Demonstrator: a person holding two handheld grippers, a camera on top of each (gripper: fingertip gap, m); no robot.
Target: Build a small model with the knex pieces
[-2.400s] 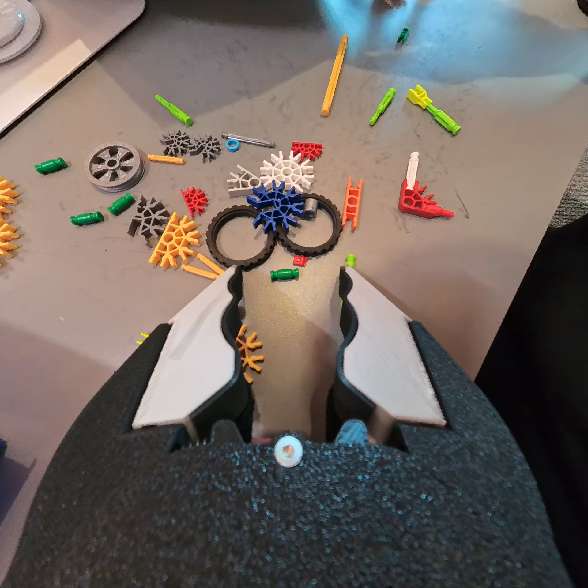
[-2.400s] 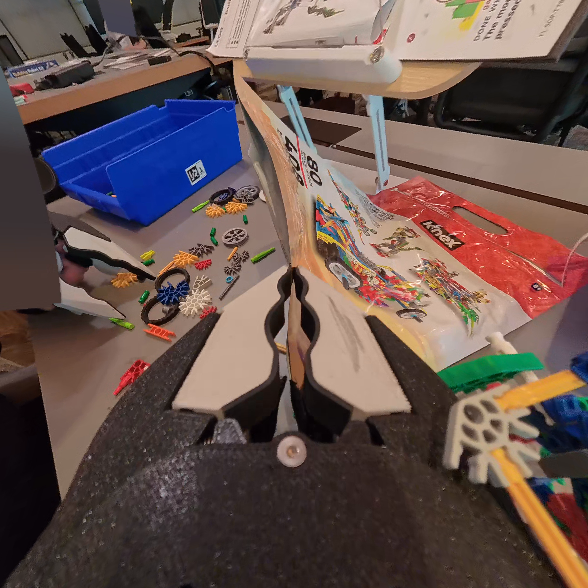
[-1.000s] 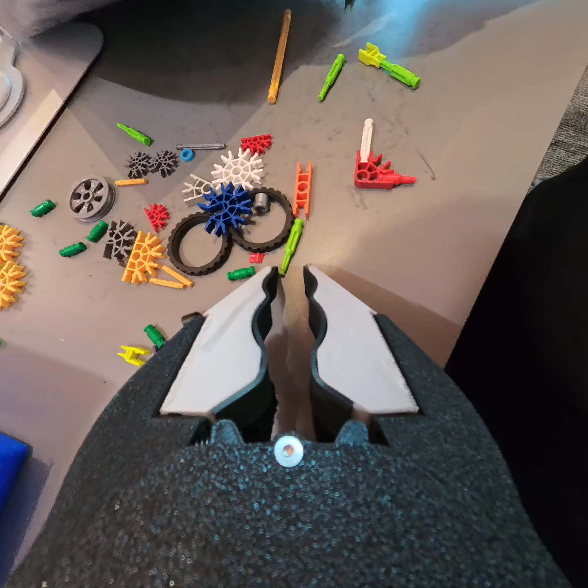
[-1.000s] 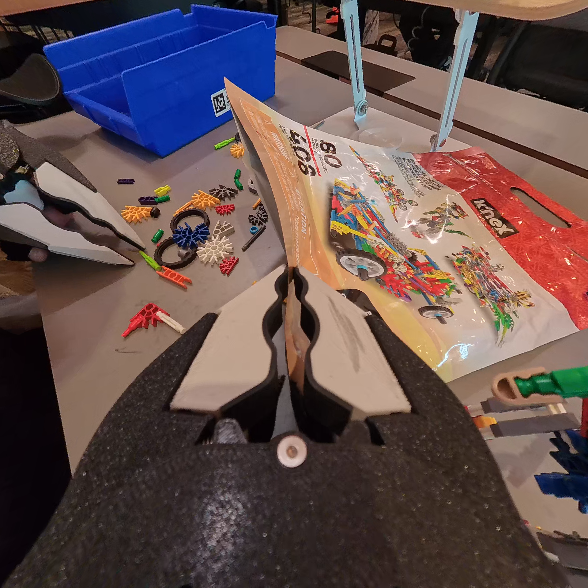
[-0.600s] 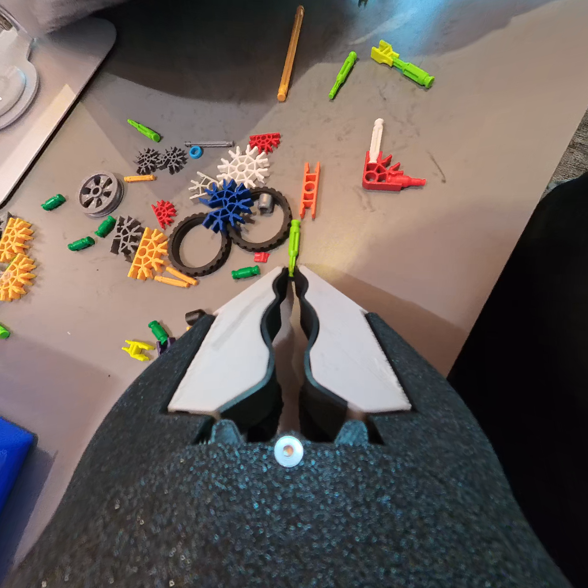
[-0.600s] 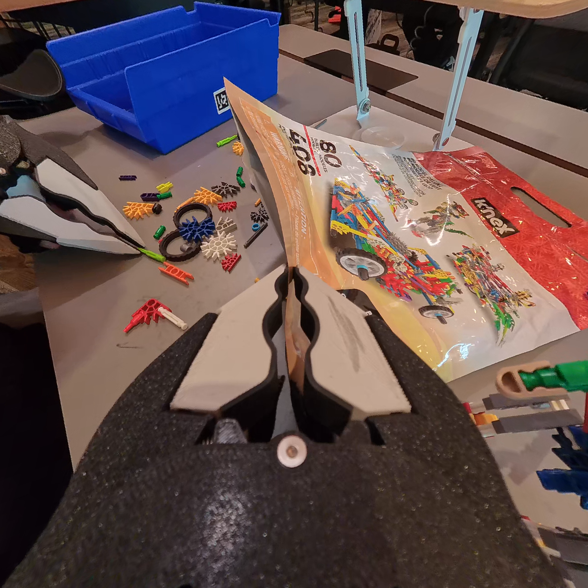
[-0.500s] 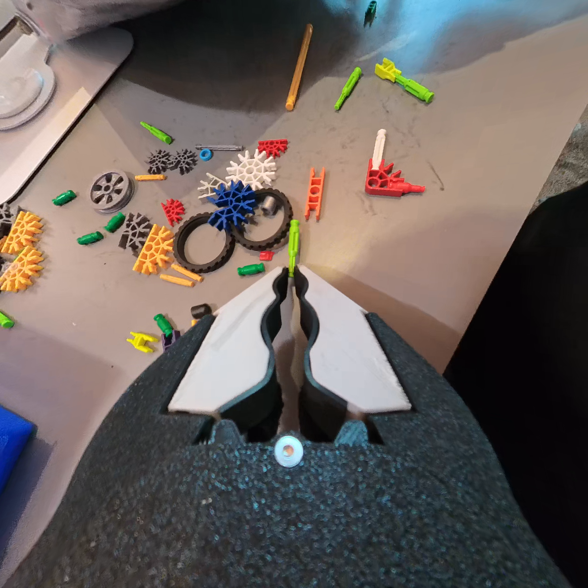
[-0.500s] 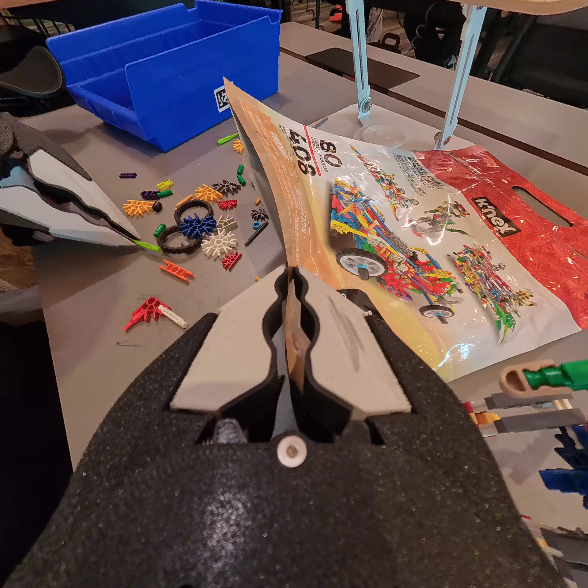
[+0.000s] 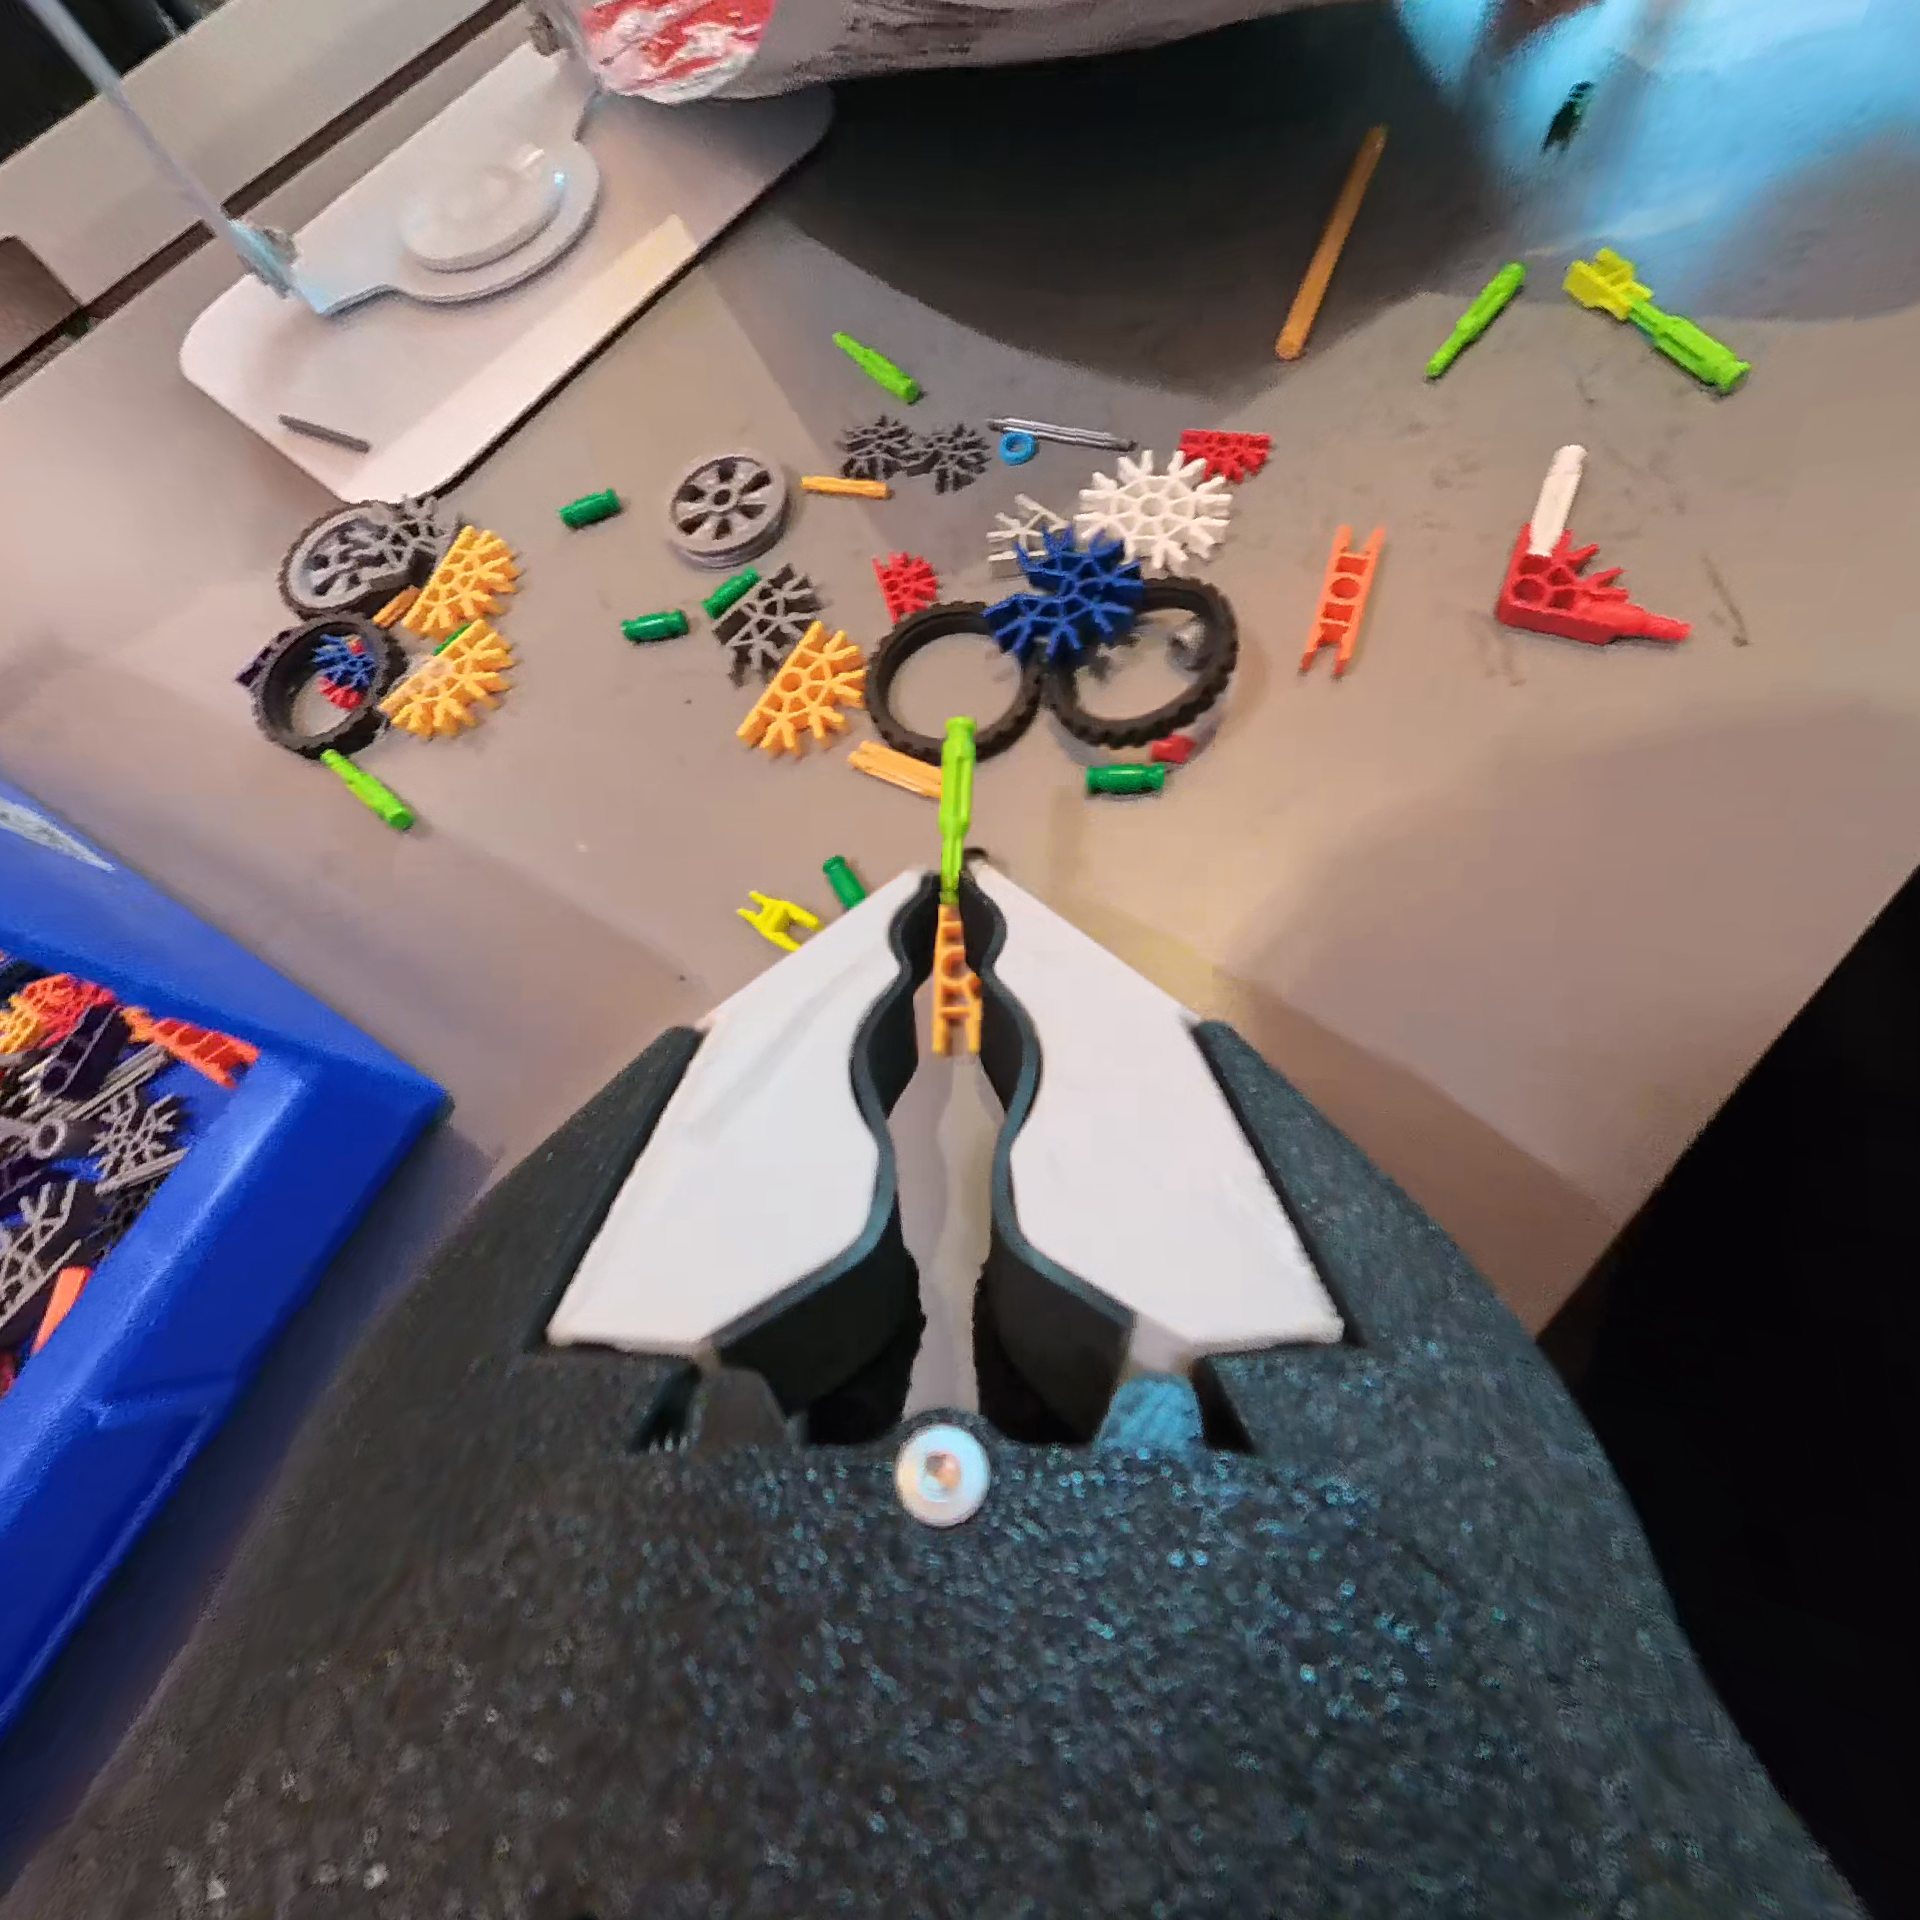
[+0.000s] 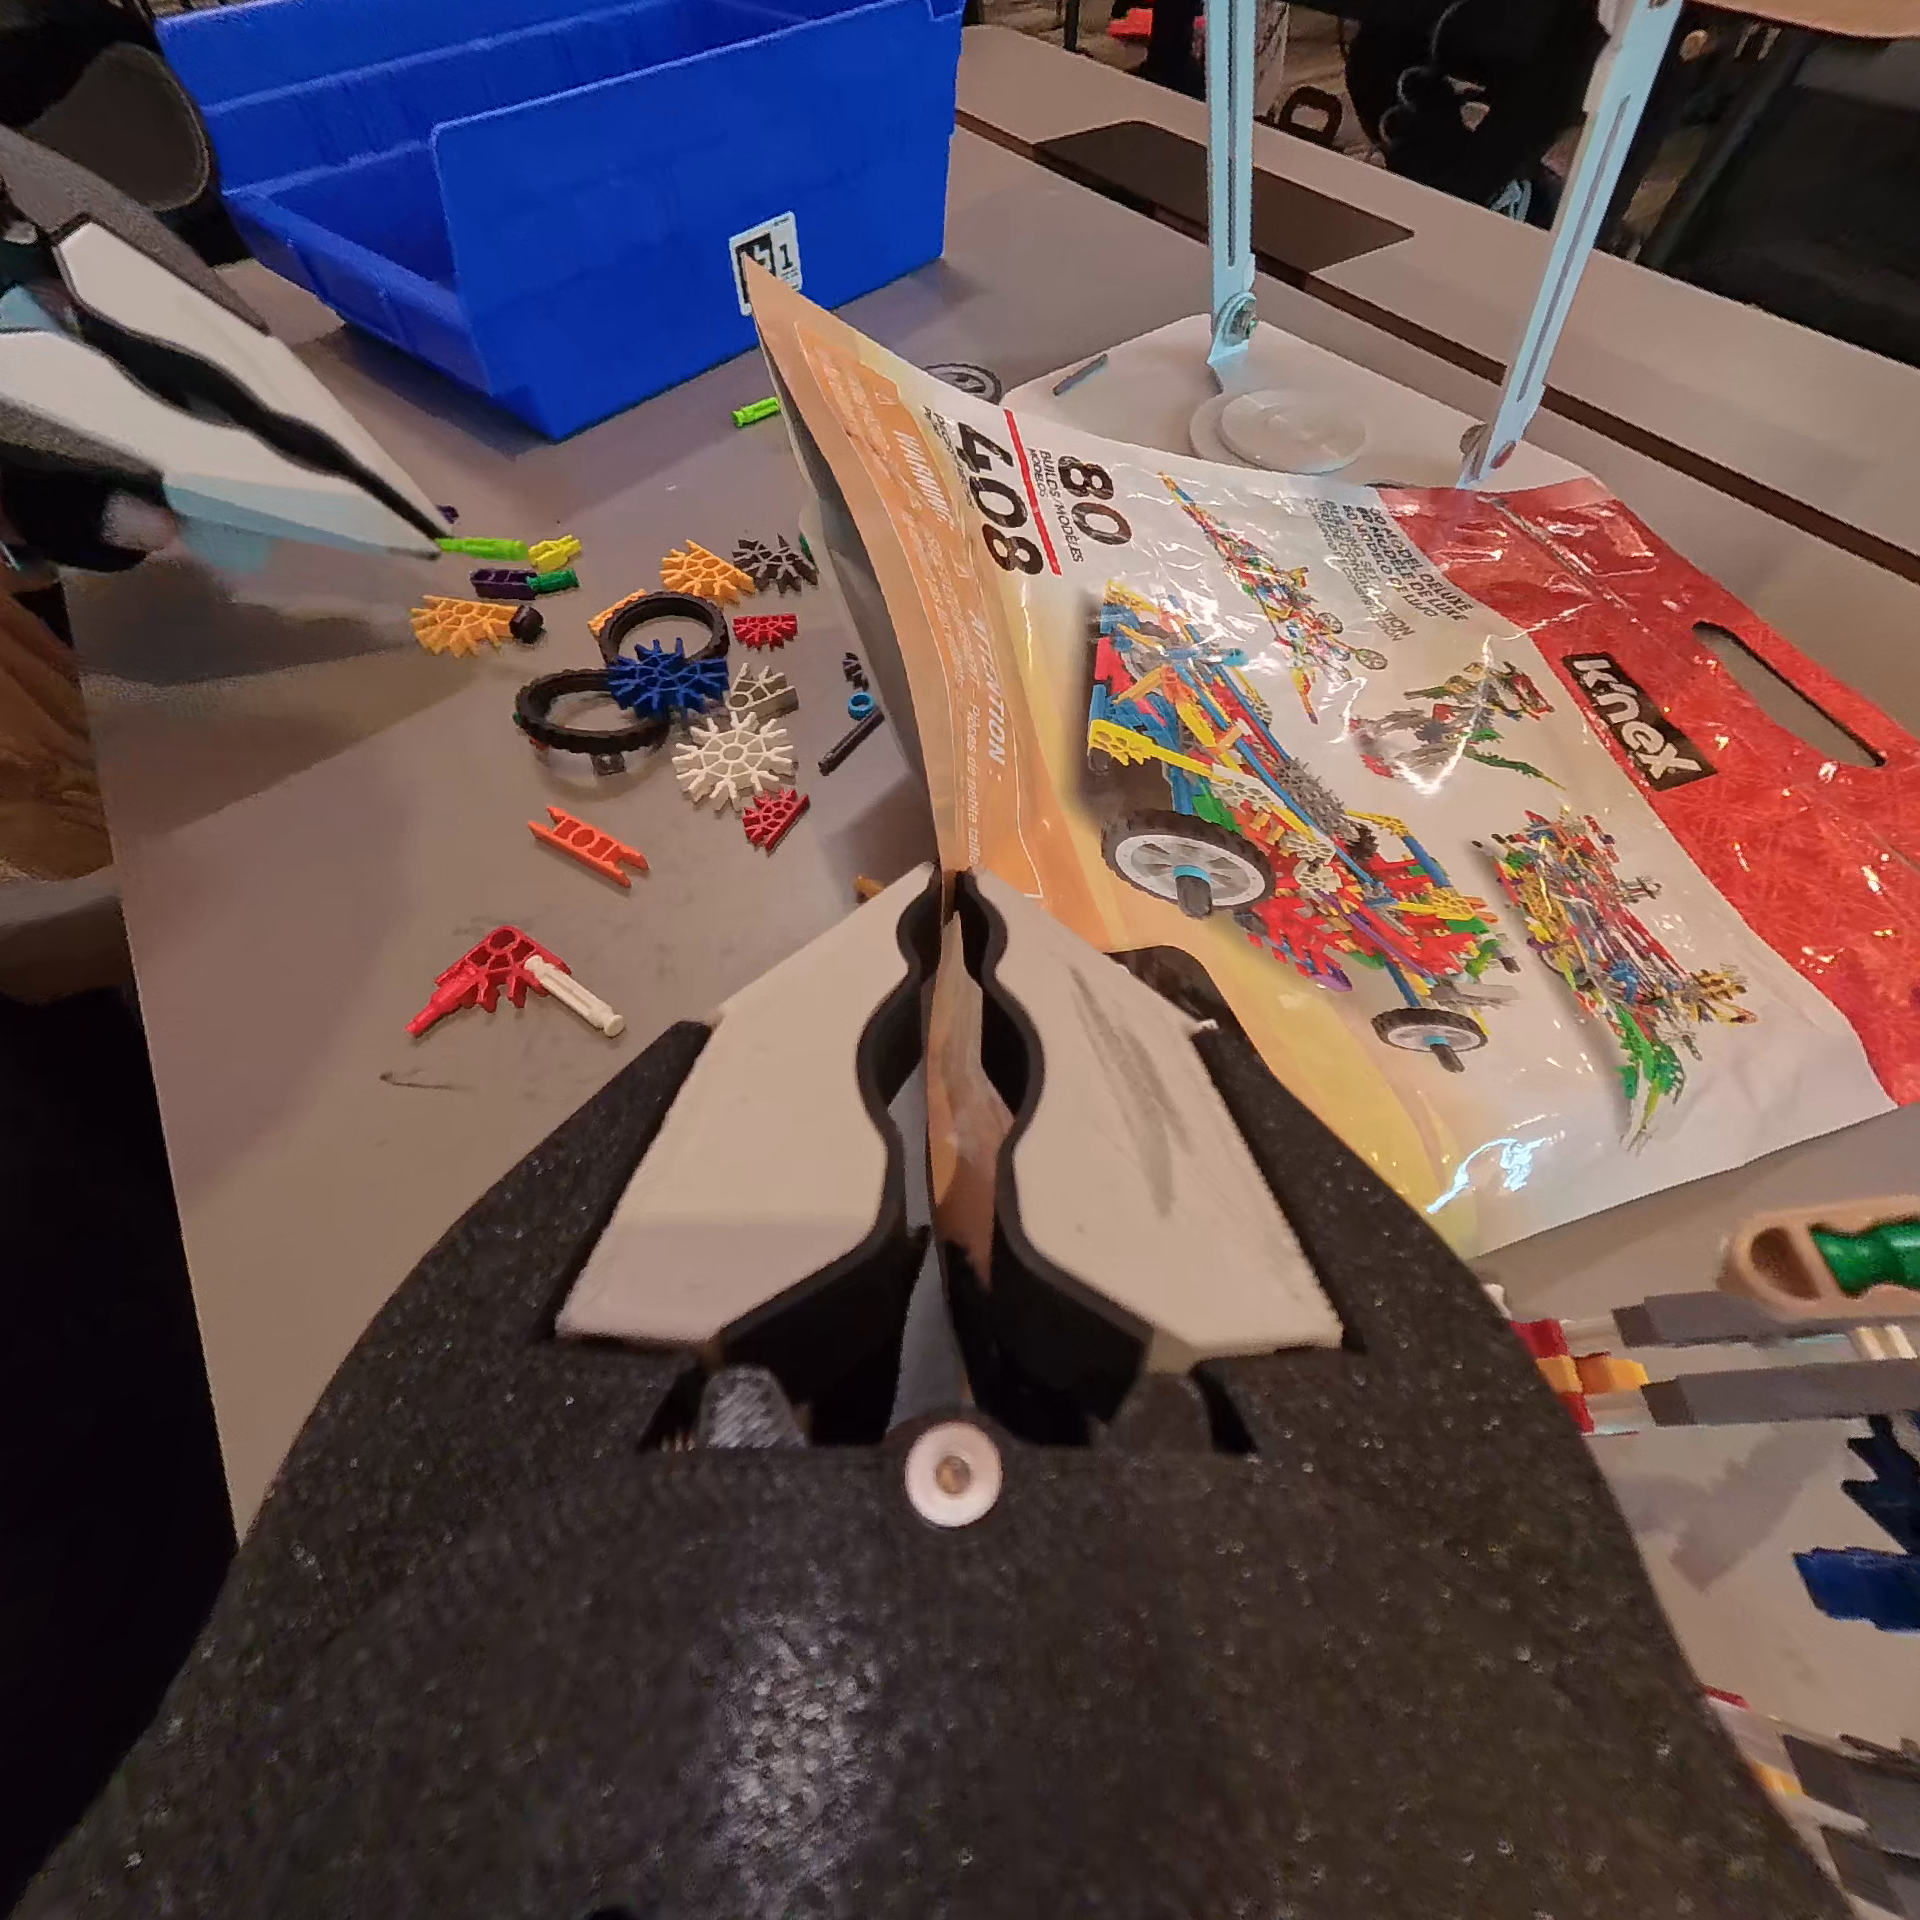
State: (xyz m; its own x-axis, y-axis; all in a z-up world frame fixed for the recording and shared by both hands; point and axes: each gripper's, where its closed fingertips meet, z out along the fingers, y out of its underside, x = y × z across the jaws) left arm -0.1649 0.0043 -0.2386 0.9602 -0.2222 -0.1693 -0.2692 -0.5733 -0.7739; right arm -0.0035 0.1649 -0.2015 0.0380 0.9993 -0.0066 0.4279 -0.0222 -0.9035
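My left gripper is shut on a lime green rod, which sticks out past its tips above the grey table; the rod also shows in the right wrist view. Below it lie two black tyre rings, a blue snowflake connector and a white one. An orange connector lies on the table beneath the jaws. My right gripper is shut on the edge of a printed plastic toy bag and holds that edge lifted off the table.
A blue bin with several parts stands at the left; it also shows in the right wrist view. A white stand base sits at the back. Loose pieces include a red corner connector, an orange ladder piece and a grey wheel. A built model lies at the right. The tips of one gripper are about 25 cm away from the tips of the other. To reach the blue snowflake connector in a straight line is about 8 cm for my left fingers, about 15 cm for my right.
My left gripper closed on the lime green rod, lifted it off the table and moved left toward the blue bin. My right gripper lowered while still gripping the bag.
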